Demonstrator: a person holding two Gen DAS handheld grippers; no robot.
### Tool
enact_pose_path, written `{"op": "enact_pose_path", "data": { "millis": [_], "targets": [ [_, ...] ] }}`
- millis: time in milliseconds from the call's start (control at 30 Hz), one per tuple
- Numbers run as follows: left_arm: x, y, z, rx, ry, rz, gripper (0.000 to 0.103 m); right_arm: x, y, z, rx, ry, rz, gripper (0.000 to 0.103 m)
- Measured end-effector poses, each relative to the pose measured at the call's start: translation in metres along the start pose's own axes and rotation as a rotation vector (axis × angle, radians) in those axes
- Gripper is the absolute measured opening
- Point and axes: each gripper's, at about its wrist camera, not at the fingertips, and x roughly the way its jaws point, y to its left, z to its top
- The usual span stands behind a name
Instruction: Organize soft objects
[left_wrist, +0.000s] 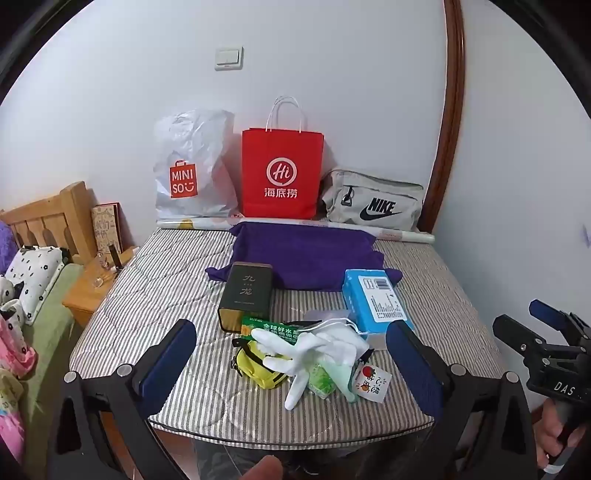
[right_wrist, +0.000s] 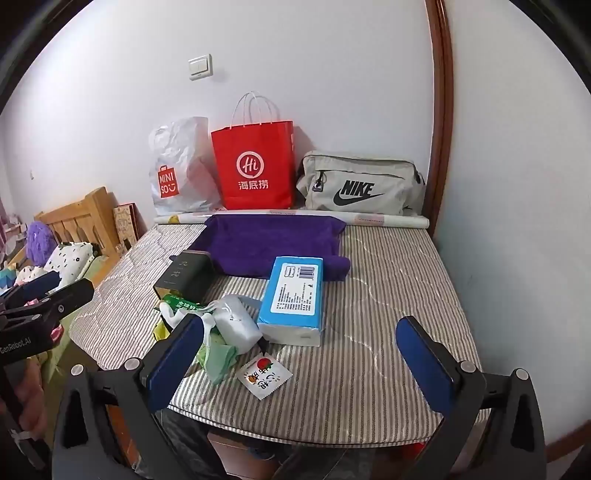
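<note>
The left gripper (left_wrist: 291, 363) and right gripper (right_wrist: 301, 360) both hover at the near edge of the striped mattress (left_wrist: 166, 295), each with its 2 fingers spread and holding nothing. A heap of soft things lies between the left fingers: a white glove (left_wrist: 314, 354) over a yellow pouch (left_wrist: 258, 363), touching a blue tissue pack (right_wrist: 293, 291). Behind them lie a dark tin (left_wrist: 245, 293) and a purple towel (left_wrist: 306, 254).
</note>
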Motion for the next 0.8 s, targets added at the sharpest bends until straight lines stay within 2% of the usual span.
{"op": "enact_pose_path", "data": {
  "millis": [167, 400, 800],
  "targets": [
    [-0.007, -0.005, -0.003, 0.019, -0.024, 0.005, 0.103, -0.001, 0.001, -0.002, -0.002, 0.0, -0.006, 0.102],
    [-0.004, 0.006, 0.002, -0.038, -0.01, -0.014, 0.103, 0.003, 0.0, -0.002, -0.006, 0.004, -0.001, 0.102],
    [-0.003, 0.008, -0.001, -0.03, -0.005, -0.008, 0.103, -0.003, 0.004, -0.005, -0.02, -0.005, 0.002, 0.102]
  ]
}}
